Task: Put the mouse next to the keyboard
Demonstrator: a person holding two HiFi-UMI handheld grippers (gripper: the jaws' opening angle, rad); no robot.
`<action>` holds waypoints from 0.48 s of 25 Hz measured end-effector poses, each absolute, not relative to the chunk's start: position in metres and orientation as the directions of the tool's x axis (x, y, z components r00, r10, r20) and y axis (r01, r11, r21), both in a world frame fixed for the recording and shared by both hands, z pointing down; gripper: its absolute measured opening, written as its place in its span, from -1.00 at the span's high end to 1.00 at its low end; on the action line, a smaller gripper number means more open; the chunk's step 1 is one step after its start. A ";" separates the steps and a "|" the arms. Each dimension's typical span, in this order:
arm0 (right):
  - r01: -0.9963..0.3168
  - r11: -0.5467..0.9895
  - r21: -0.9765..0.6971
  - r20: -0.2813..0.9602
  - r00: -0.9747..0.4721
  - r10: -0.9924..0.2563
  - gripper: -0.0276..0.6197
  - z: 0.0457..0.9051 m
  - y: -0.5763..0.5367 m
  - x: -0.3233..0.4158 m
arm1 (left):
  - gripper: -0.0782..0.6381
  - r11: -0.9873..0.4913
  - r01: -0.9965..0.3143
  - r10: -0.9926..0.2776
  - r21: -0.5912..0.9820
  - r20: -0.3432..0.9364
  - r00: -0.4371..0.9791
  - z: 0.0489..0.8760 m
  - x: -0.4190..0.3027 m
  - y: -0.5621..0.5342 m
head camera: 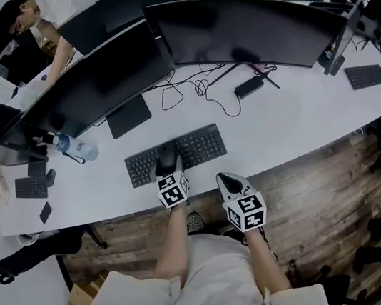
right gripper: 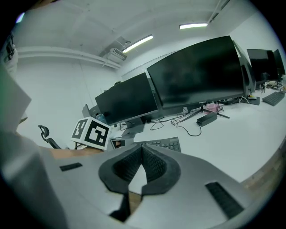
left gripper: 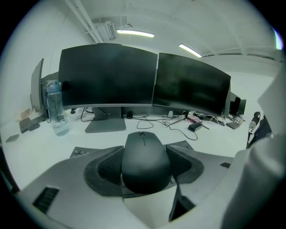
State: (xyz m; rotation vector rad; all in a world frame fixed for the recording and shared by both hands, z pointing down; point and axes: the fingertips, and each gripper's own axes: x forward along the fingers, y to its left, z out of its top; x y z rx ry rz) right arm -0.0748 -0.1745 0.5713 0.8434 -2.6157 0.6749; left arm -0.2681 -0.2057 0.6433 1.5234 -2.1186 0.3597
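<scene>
Mouse gripped over the keyboard

The black mouse (left gripper: pixel 145 159) is clamped between the fingers (left gripper: pixel 103 169) of the left gripper (head camera: pixel 167 160), pads pressed on its two sides; it is held over the middle of the keyboard (head camera: pixel 202 146); the right gripper (right gripper: pixel 142 156) is just to the right, at the near edge of the tabletop (head camera: pixel 290 121), its fingers closed together on nothing; curved monitors (head camera: pixel 240 30) stand behind; a water bottle (head camera: pixel 76 146) lies off to the left.

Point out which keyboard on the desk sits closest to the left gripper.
The large black keyboard directly beneath the left gripper; the rest lie well away.
</scene>
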 end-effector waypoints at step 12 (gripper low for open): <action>-0.621 0.707 -0.338 0.408 -0.774 -0.485 0.89 0.571 -0.202 -0.033 | -0.03 0.145 -0.987 -0.847 0.062 0.523 -0.092 0.639 -0.171 -0.239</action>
